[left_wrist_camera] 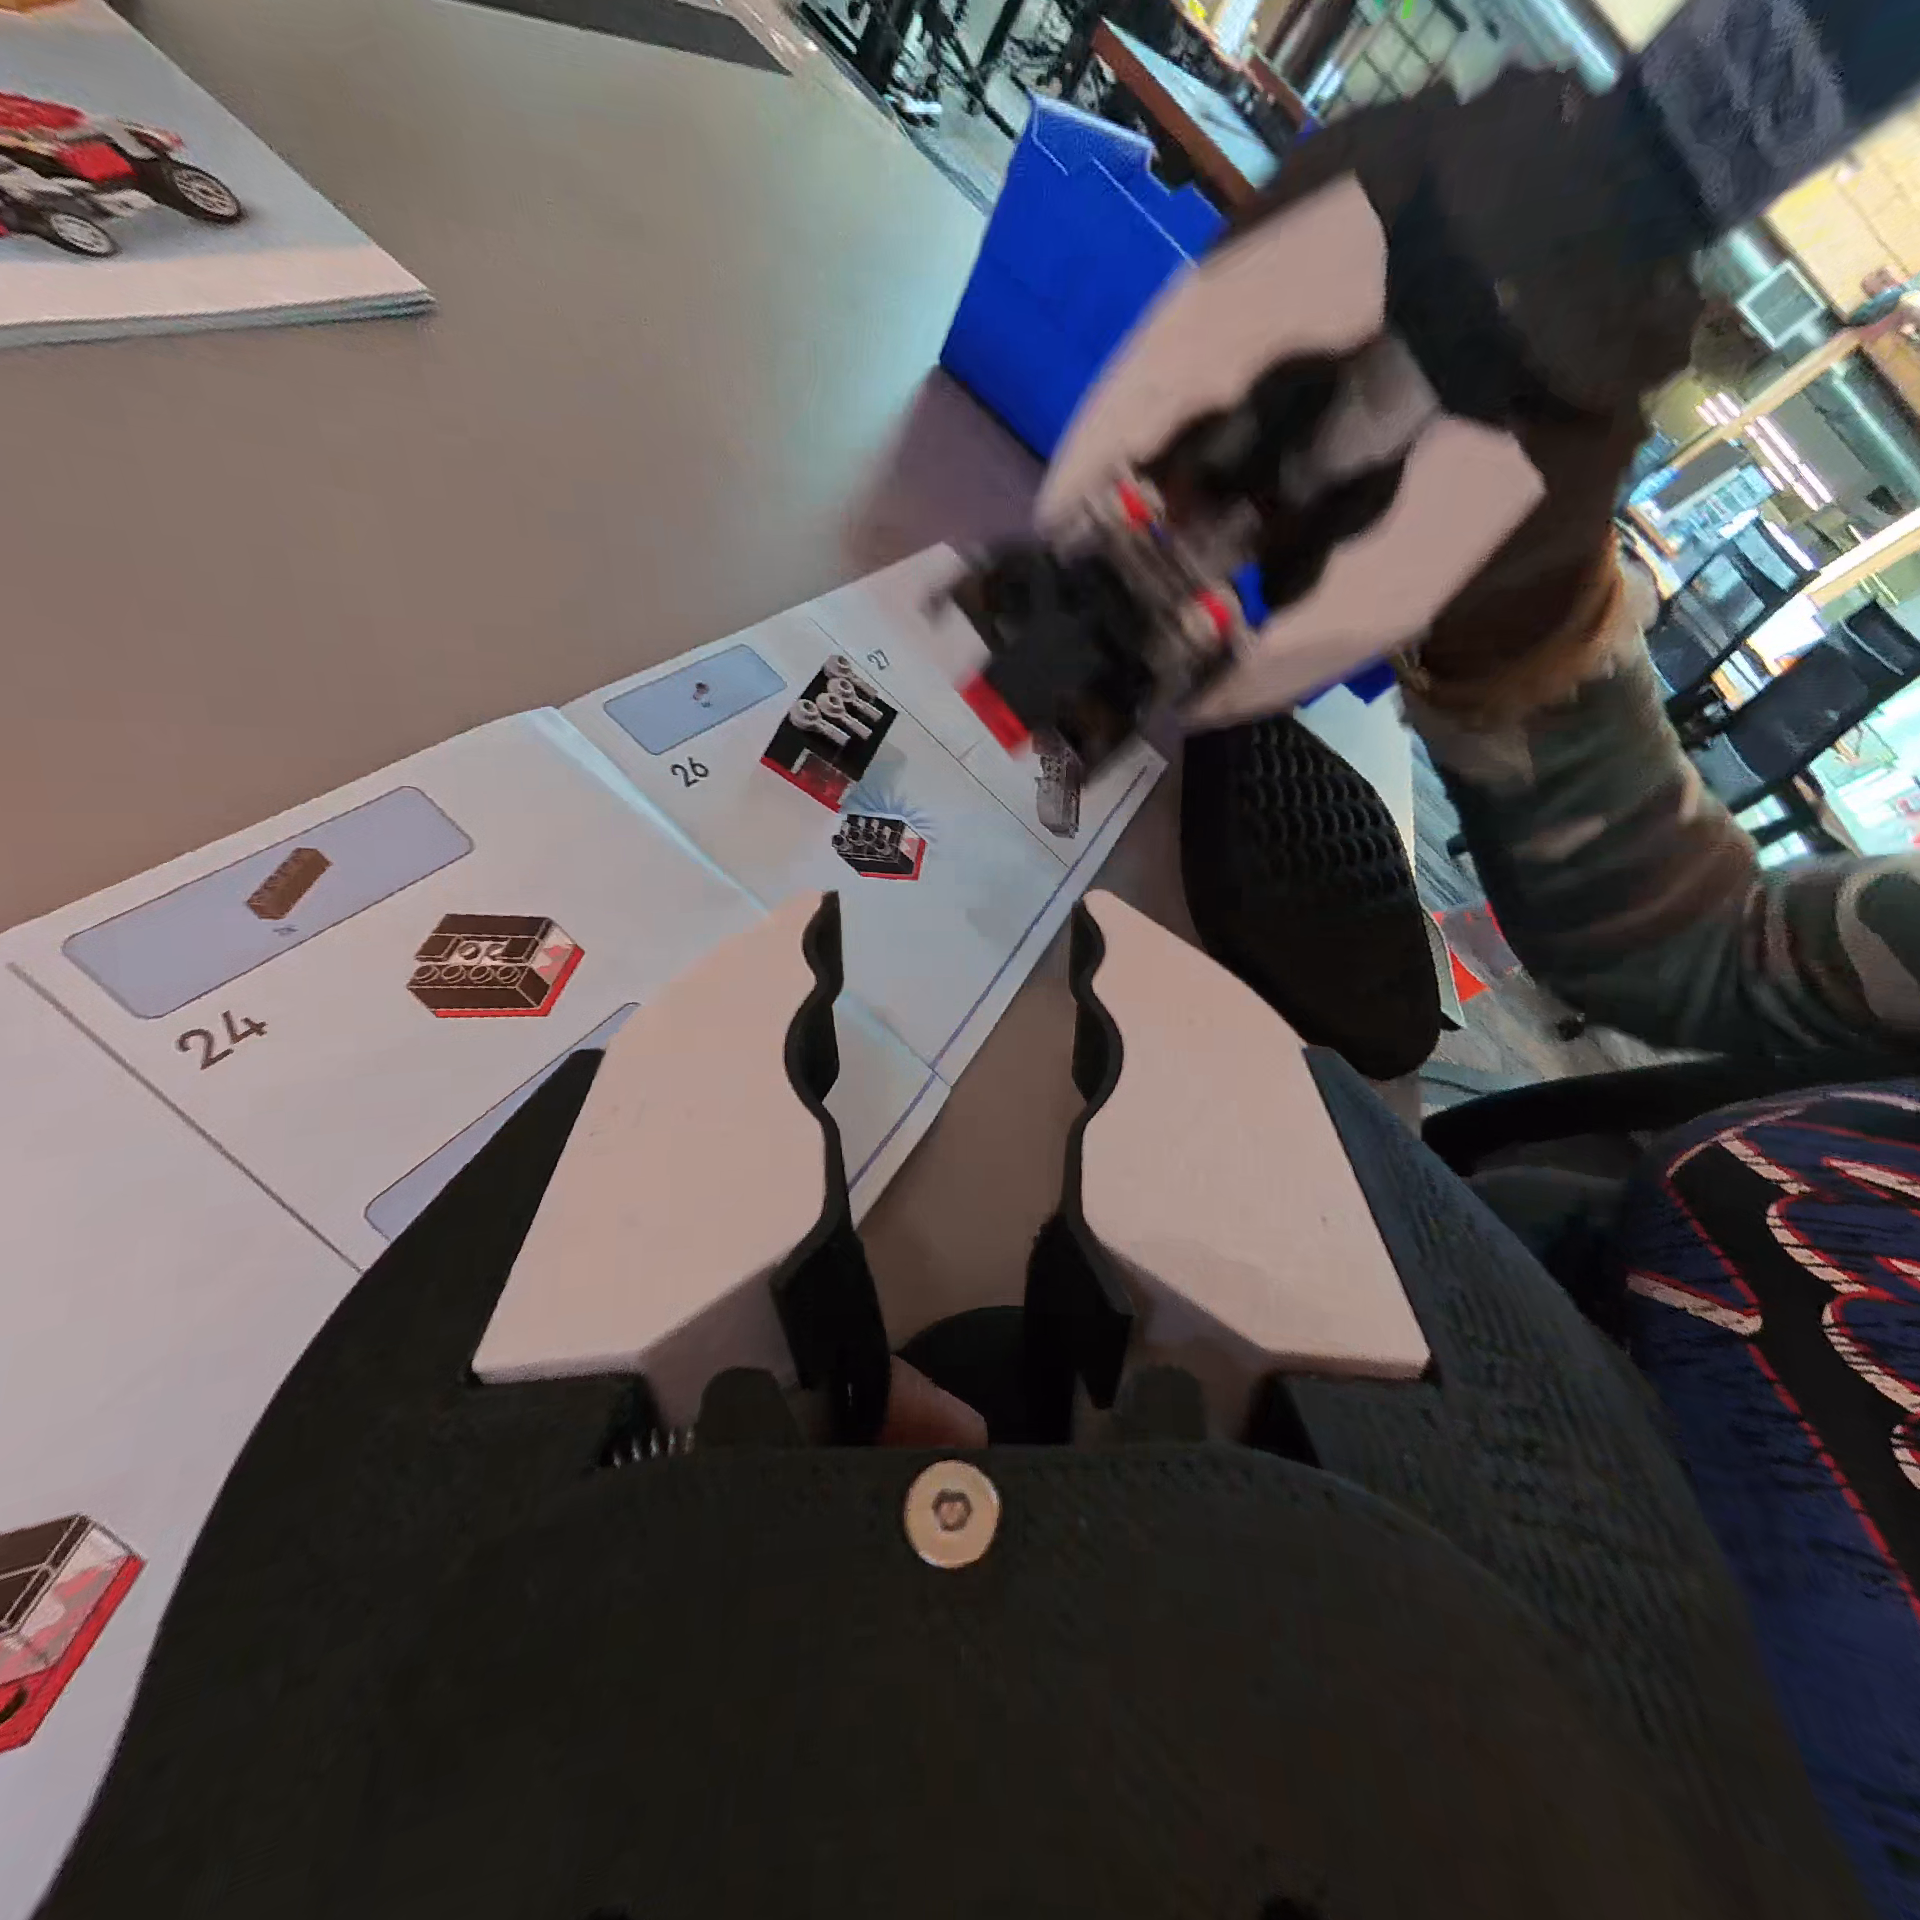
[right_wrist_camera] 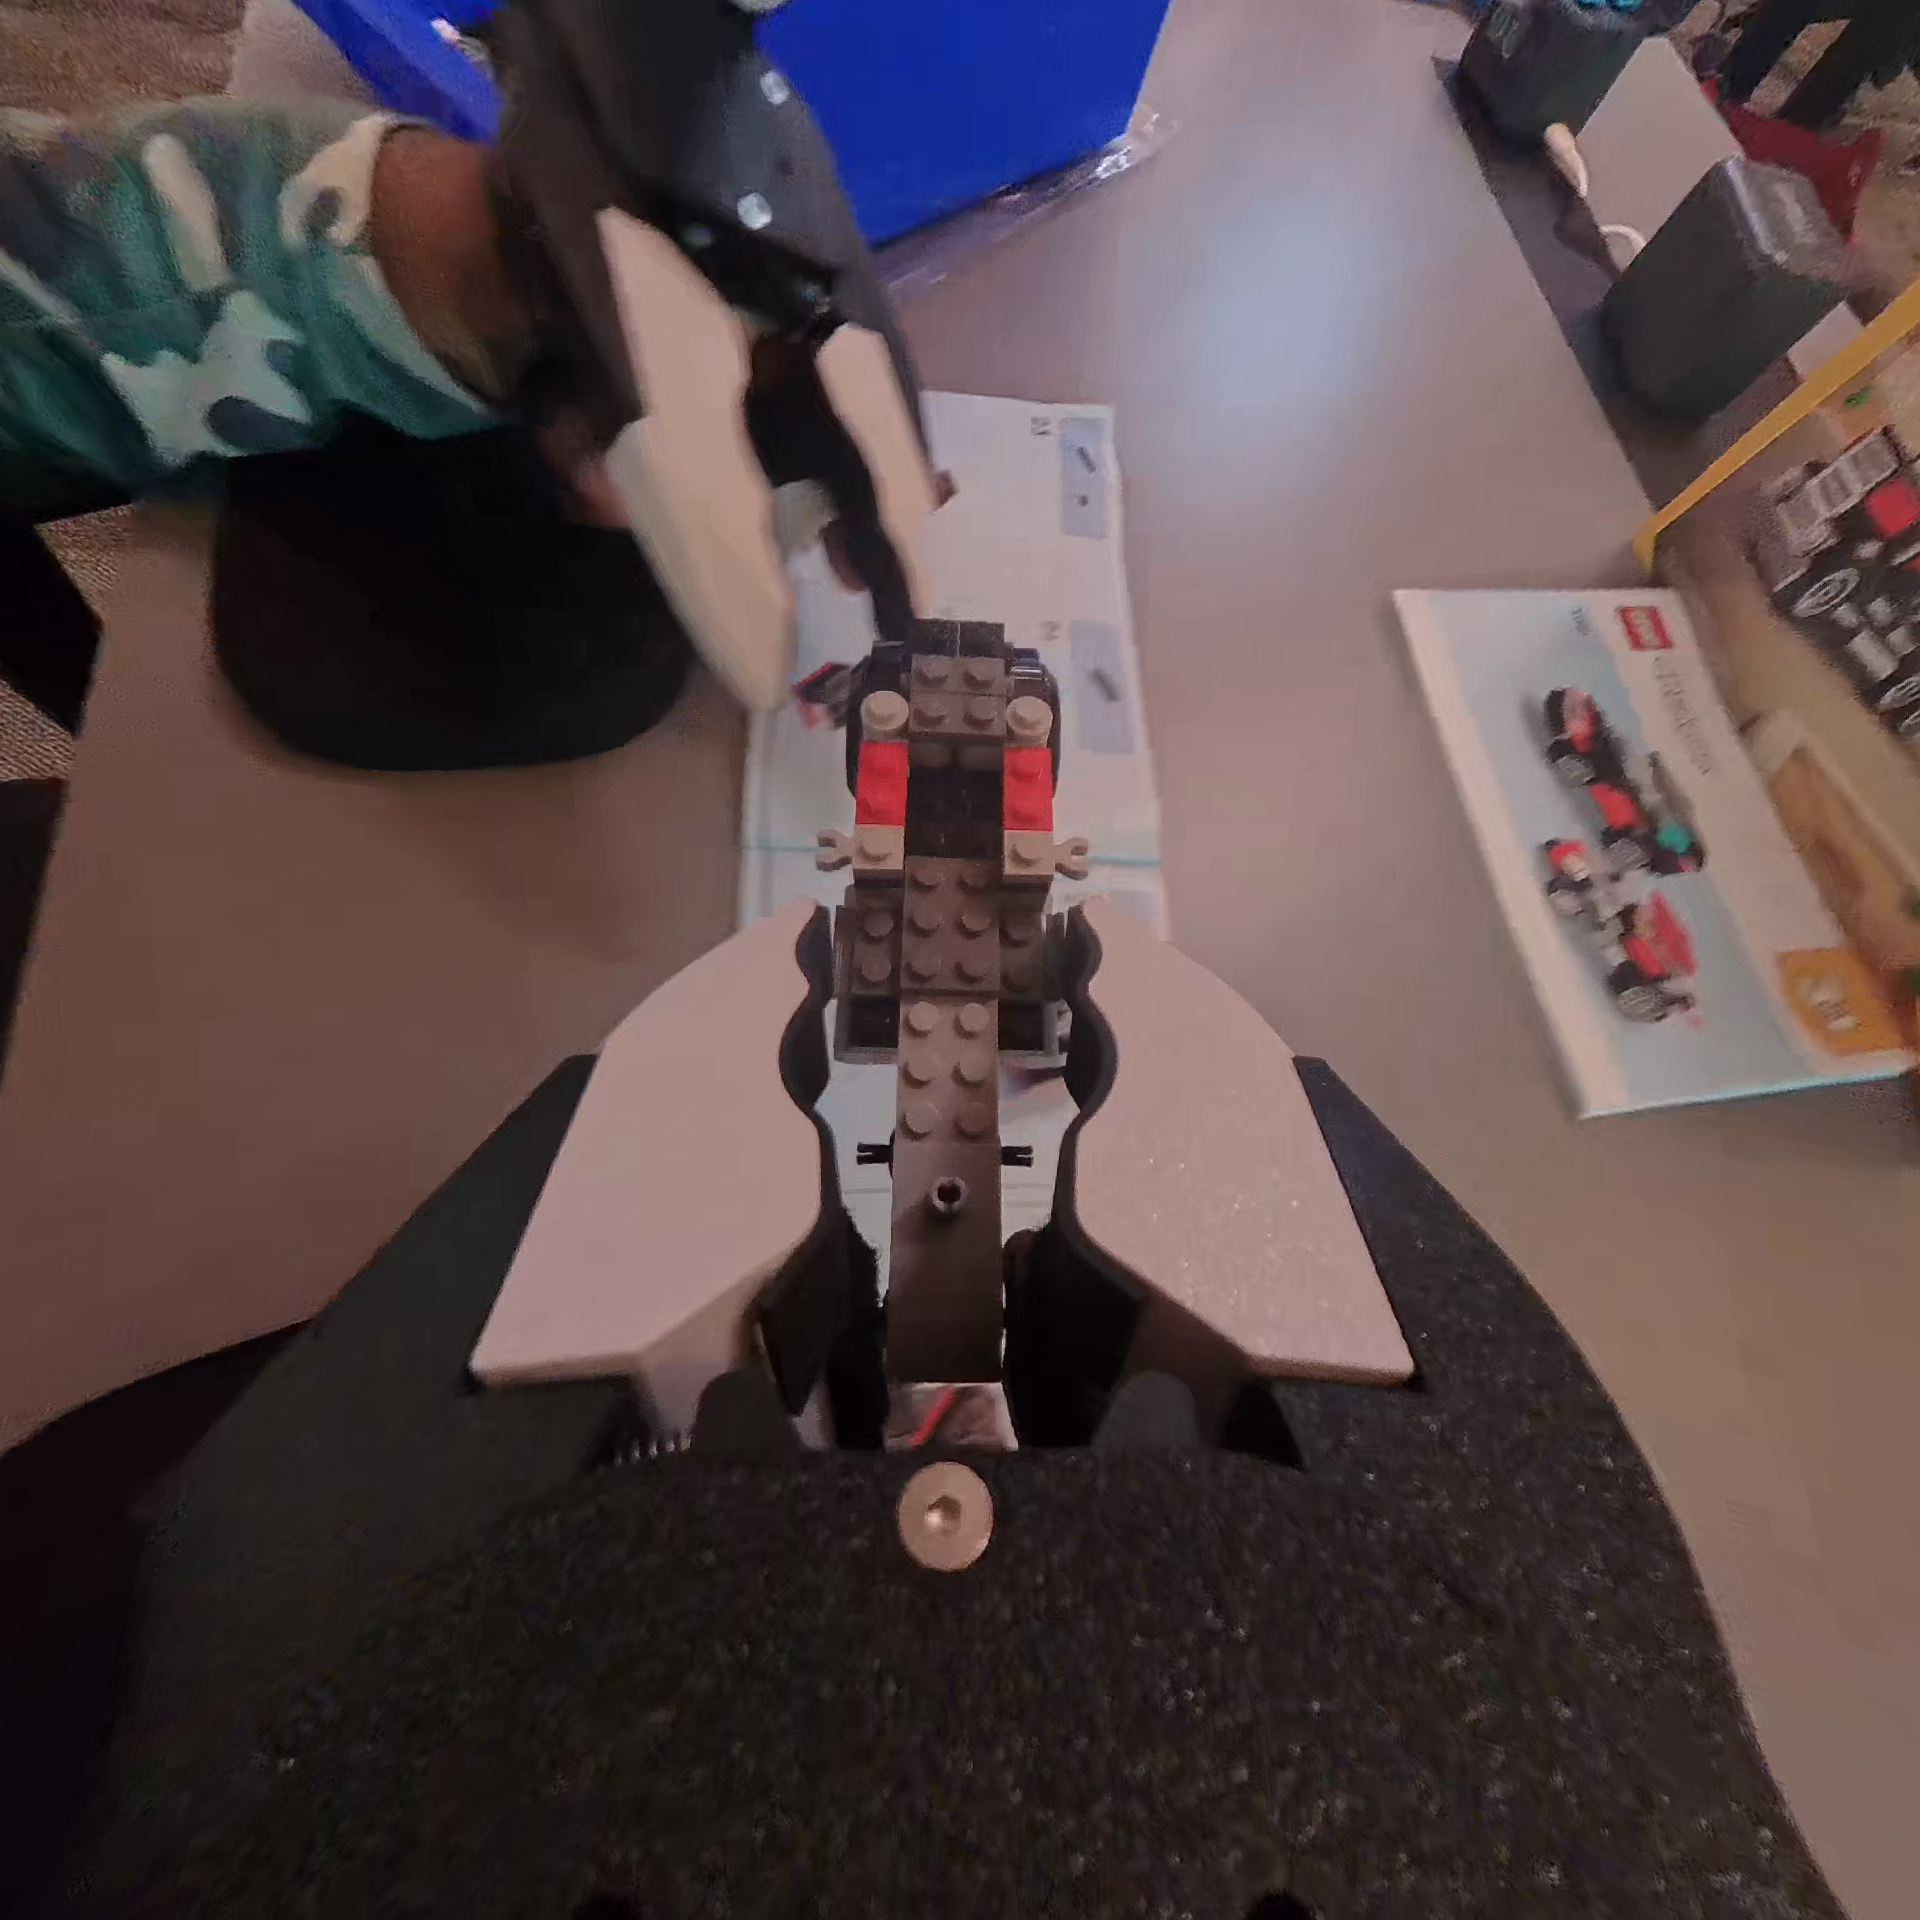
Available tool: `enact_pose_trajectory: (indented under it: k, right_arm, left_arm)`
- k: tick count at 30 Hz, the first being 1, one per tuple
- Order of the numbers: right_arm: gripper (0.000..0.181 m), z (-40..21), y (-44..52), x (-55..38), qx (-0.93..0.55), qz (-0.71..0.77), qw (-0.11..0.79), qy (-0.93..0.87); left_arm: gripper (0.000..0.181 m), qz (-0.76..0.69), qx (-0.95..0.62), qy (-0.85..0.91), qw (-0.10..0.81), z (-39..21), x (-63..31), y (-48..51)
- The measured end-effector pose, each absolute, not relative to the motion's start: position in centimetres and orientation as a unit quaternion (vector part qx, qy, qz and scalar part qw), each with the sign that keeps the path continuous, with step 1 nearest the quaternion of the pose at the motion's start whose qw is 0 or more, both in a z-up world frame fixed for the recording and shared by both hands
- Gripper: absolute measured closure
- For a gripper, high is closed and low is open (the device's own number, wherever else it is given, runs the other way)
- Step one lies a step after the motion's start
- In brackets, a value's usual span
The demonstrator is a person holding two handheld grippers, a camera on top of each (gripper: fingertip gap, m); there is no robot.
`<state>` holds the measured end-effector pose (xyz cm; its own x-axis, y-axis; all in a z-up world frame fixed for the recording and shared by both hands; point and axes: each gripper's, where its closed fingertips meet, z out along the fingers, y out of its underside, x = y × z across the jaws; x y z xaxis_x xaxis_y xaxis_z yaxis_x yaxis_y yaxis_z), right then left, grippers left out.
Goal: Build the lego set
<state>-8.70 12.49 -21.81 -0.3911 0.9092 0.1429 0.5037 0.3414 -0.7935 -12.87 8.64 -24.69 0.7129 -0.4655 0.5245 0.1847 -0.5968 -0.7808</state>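
Lego car (right_wrist_camera: 954, 914), a part-built body of grey, black and red bricks, sits clamped between the fingers of the right gripper (right_wrist_camera: 951, 997), held above the open instruction booklet (right_wrist_camera: 1122, 748) on the grey table (right_wrist_camera: 1351, 416). To its left in the right wrist view, the left gripper (right_wrist_camera: 821, 582) hangs with its fingers parted and nothing between them. Right of the car lies a second booklet (right_wrist_camera: 1507, 831) with car pictures.

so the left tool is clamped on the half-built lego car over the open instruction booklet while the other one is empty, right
Wrong tool: the right tool is clamped on the half-built lego car over the open instruction booklet, as the right wrist view shows. The left tool is the empty one.
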Motion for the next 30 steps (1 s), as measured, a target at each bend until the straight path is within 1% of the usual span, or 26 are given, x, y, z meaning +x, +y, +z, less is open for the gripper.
enact_pose_trajectory:
  k: [4,8,10,12,14,16,18,20,22,24,28,30]
  right_arm:
    - [0.138,-25.1,9.7,-6.2,-0.485,0.335,0.299,-0.750]
    - [0.138,-27.8,7.0,-6.0,-0.487,0.330,0.274,-0.761]
    - [0.138,-28.7,6.3,-6.2,-0.476,0.291,0.271,-0.784]
    - [0.137,-29.9,5.8,-5.9,-0.471,0.256,0.250,-0.806]
    - [0.137,-29.3,5.4,-5.8,-0.467,0.273,0.244,-0.805]
    - [0.126,-27.7,6.1,-5.1,-0.473,0.302,0.254,-0.788]
    - [0.125,-26.1,7.7,-3.6,-0.501,0.331,0.257,-0.757]
    - [0.133,-25.9,10.5,-1.3,-0.551,0.307,0.255,-0.732]
    - [0.150,-26.8,12.9,1.1,-0.589,0.255,0.255,-0.723]
    - [0.152,-27.9,14.5,2.4,-0.615,0.208,0.257,-0.716]
    - [0.127,-29.4,15.4,1.7,-0.647,0.191,0.240,-0.698]
    - [0.124,-30.1,15.2,1.0,-0.641,0.191,0.232,-0.706]
  left_arm:
    - [0.139,-0.356,-0.819,0.076,0.443,-24.8,-13.2,8.9]
    - [0.139,-0.339,-0.833,0.096,0.427,-25.5,-12.7,8.8]
    - [0.140,-0.337,-0.835,0.098,0.424,-25.6,-12.6,8.8]
    - [0.140,-0.341,-0.833,0.094,0.425,-25.5,-12.7,8.8]
    - [0.140,-0.347,-0.831,0.090,0.426,-25.4,-12.7,8.8]
    - [0.140,-0.352,-0.829,0.089,0.426,-25.4,-12.7,8.8]
    - [0.140,-0.354,-0.828,0.090,0.426,-25.4,-12.7,8.8]
    - [0.140,-0.355,-0.828,0.091,0.425,-25.4,-12.7,8.8]
    - [0.140,-0.356,-0.828,0.091,0.423,-25.4,-12.7,8.7]
    - [0.140,-0.355,-0.830,0.092,0.420,-25.5,-12.6,8.7]
    - [0.140,-0.344,-0.838,0.100,0.411,-25.9,-12.4,8.7]
    - [0.140,-0.341,-0.841,0.103,0.408,-26.0,-12.4,8.7]
